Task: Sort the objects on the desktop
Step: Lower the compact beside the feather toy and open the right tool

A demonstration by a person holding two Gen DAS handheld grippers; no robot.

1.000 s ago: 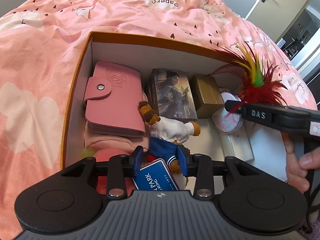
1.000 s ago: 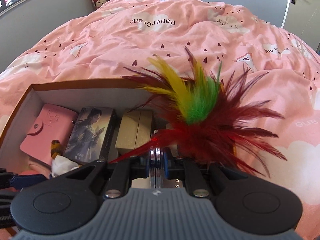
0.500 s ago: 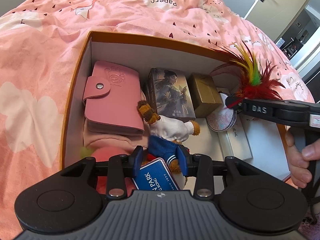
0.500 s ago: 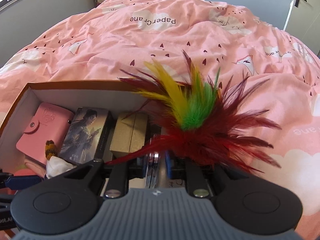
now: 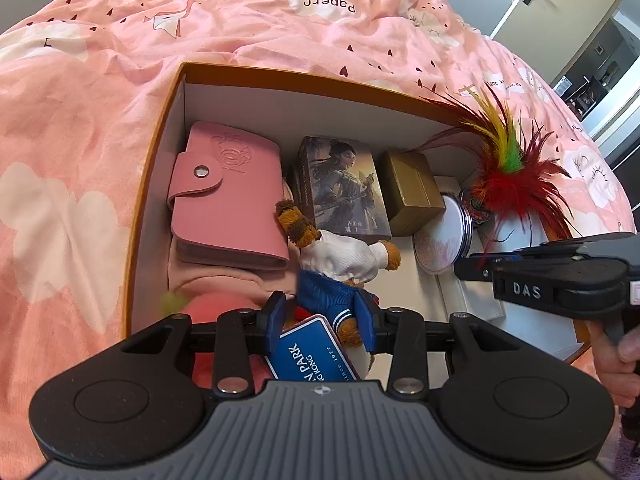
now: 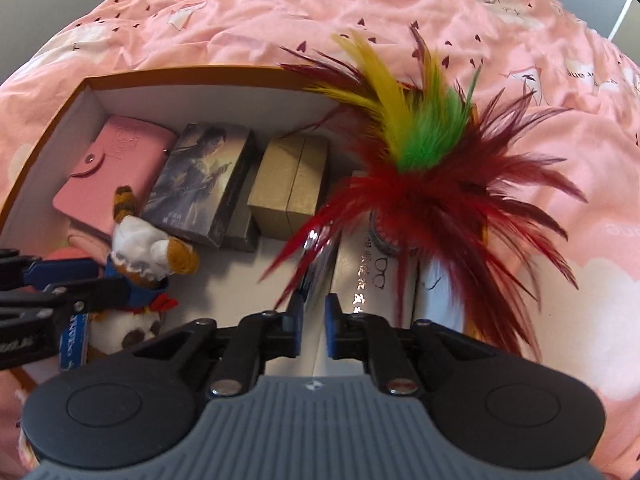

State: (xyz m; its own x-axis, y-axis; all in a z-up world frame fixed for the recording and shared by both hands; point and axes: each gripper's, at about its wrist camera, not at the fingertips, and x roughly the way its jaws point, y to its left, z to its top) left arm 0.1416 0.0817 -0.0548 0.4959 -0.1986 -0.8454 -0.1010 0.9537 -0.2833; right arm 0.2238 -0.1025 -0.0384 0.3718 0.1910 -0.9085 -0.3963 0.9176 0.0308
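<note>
Bed cover: pink quilt point(image 5: 80, 120) printed with white clouds and paper cranes; everything lies on it.
Box: open cardboard box point(image 5: 152, 184), orange outside, white inside, resting on the quilt.
Box, left end: pink leather snap wallet point(image 5: 228, 200) lying flat on a pink cloth.
Left gripper point(image 5: 322, 316): jaws at a middling width, pressed on the blue trousers of a small plush bear in a white shirt point(image 5: 344, 260). The bear lies inside the box at its near side, one brown arm touching the wallet's edge.
Under the bear: blue card with white lettering point(image 5: 312, 356), just below the left gripper's fingers.
Box, middle: dark picture box showing a painted figure point(image 5: 344, 184) beside the wallet; a gold cardboard box point(image 5: 412, 184) touches its right side.
Box, right part: round pale tin point(image 5: 440, 240) on a flat white case printed with a glasses outline point(image 6: 368, 264).
Feather toy: shuttlecock of red, yellow and green feathers point(image 5: 508, 176), leaning at the right end of the box, feathers spilling over the rim.
Right gripper point(image 6: 314, 308): jaws have just been closing; only a narrow gap remains, nothing clamped between them, red feather tips close beside.
Far right: a person's hand point(image 5: 616, 360) on the right gripper's handle.
</note>
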